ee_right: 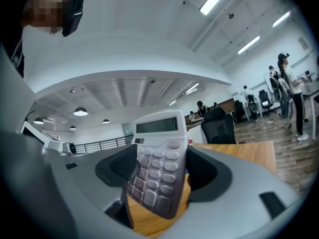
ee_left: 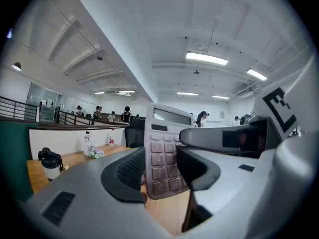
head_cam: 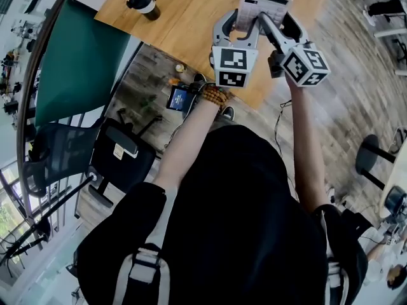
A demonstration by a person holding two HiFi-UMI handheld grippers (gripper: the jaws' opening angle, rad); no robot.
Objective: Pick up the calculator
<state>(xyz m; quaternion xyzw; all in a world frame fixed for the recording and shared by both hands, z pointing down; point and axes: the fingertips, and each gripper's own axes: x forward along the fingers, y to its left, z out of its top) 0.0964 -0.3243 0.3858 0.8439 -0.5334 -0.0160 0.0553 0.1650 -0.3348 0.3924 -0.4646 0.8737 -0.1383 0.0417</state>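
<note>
The calculator (head_cam: 262, 5) is gripped, seemingly firmly, by left claw (ee_left: 159, 173) and right claw (ee_right: 162, 176); unequal pulls could twist it loose over the desk (head_cam: 191, 18).

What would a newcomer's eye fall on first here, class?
The pale calculator, held above the wooden table at the top of the head view. The left gripper and the right gripper both clamp its sides, their black-and-white marker cubes towards the camera. A dark-lidded cup stands on the table, further left.
</note>
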